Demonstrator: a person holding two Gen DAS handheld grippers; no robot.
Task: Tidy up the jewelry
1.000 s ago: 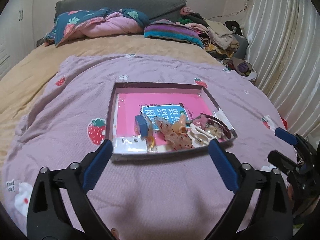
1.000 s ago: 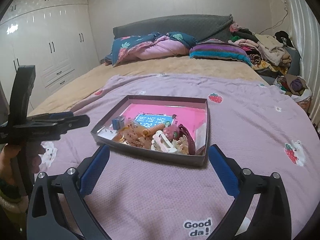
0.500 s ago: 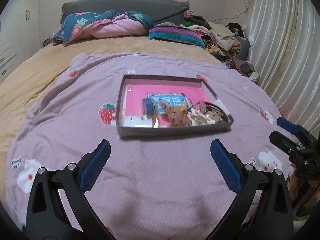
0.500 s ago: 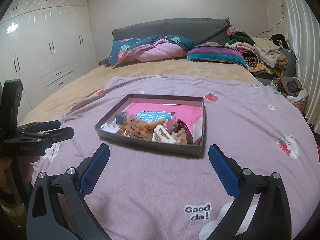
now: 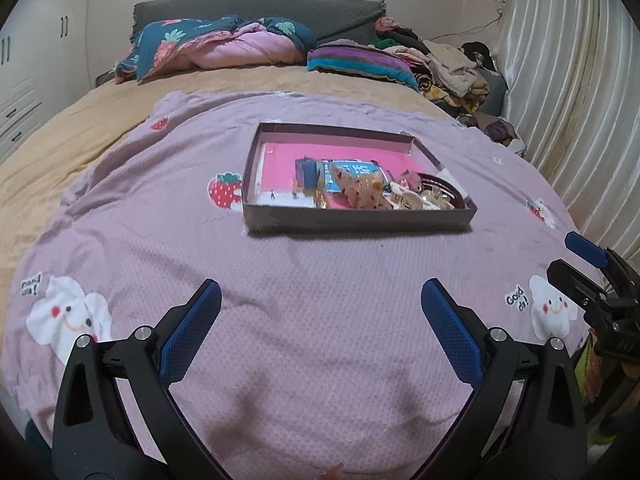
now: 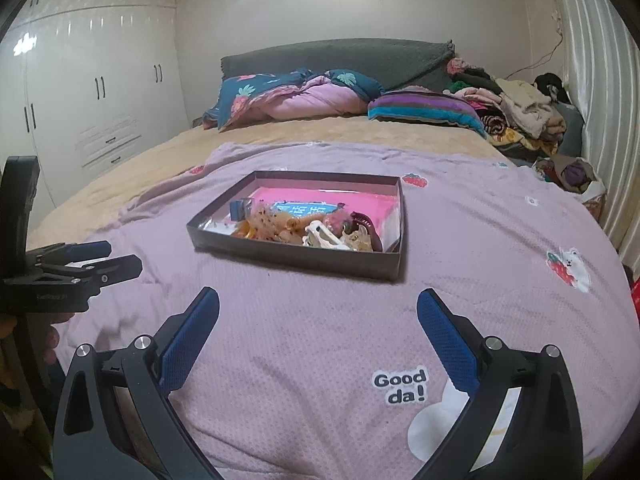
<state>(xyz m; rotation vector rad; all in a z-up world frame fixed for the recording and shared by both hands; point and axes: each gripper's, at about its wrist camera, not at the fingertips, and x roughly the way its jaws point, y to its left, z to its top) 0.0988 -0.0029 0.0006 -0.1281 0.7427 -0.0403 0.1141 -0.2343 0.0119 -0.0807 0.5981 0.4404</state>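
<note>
Shallow dark box (image 5: 360,216) sitting on the lilac strawberry-print blanket (image 5: 312,280), mid-bed, well apart from both tools. Heaped along its near edge, toward the right corner: a speckled tan hair clip (image 5: 366,192), a cream claw clip (image 6: 320,236), a dark hoop-like band (image 6: 366,226), a fuzzy pink piece (image 6: 338,220). Small blue block (image 5: 306,172) standing left of the heap; pink liner (image 5: 280,160) with a blue label bare toward the far side.

Left gripper (image 5: 320,308) spread wide, nothing between its blue pads, hovering over blanket near the foot of the bed. Right gripper (image 6: 318,312) likewise wide apart and empty, just as far back from the box.

Handling, as a guess: all pieces light, mostly rigid plastic, glossy and likely slick against the pads; claw teeth and thin prongs probably brittle, so only a gentle squeeze. Tangled heap likely to drag neighbours along when one piece lifts. Best hold probably across a clip's thick spine, or on the band's arc, not on teeth or ornaments. Box itself light cardboard on a soft surface, apt to slide or tip when nudged; worth steadying at its near wall.
</note>
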